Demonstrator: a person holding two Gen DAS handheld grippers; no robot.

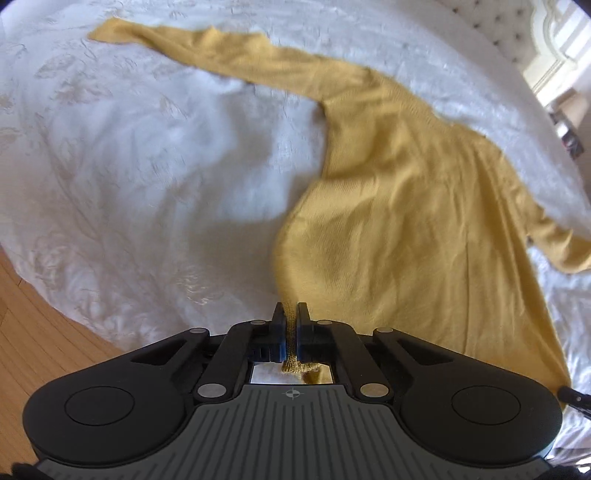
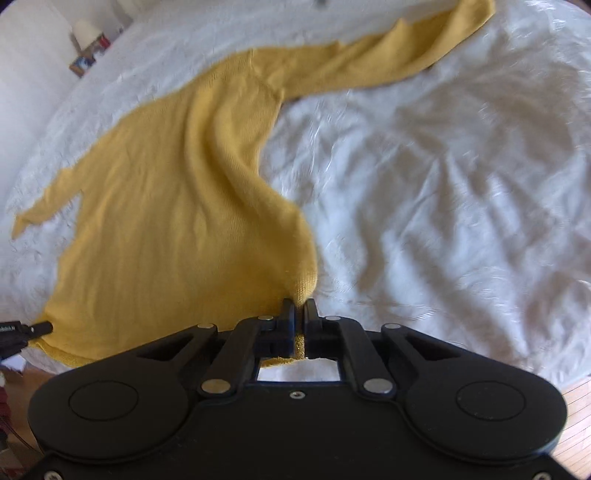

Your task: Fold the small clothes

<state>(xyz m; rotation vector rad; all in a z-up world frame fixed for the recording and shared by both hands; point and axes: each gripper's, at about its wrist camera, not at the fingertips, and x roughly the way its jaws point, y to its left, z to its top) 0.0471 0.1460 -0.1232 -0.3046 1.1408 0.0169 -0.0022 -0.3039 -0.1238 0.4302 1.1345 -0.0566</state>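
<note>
1. Left gripper (image 1: 291, 308): black fingers (image 1: 277, 321) pressed together on a bunched corner of the yellow sweater (image 1: 417, 206), the ribbed hem edge poking out behind the pads.
2. Right gripper (image 2: 300, 306): fingers (image 2: 288, 317) likewise pinched on the sweater (image 2: 177, 206), a rounded bulge of knit rising just ahead of the tips and a strip of hem showing behind them.
3. Lifted at both pinched corners, with the fabric between them drawn up from the white bedspread (image 1: 129, 166) and falling in long soft folds toward the shoulders.
4. Farther out in the left wrist view: body of the sweater spread to the right of the tips, one long sleeve (image 1: 207, 48) stretched flat toward the upper left, the other sleeve (image 1: 557, 247) lying short at the right edge.
5. Same layout mirrored in the right wrist view: body to the left of the tips, long sleeve (image 2: 402, 55) running to the upper right, short sleeve (image 2: 44, 206) at the left edge.
6. Tip of the other gripper just visible at the hem in each view, low right in the left one, low left in the right one.
7. Rumpled bedspread (image 2: 443, 177) under everything, patterned faintly.
8. Beyond the bed: wooden floor (image 1: 44, 332) at the lower left, a tufted headboard (image 1: 491, 26) at the upper right, and a lamp (image 2: 86, 33) on a small stand in the far corner, all blurred.
</note>
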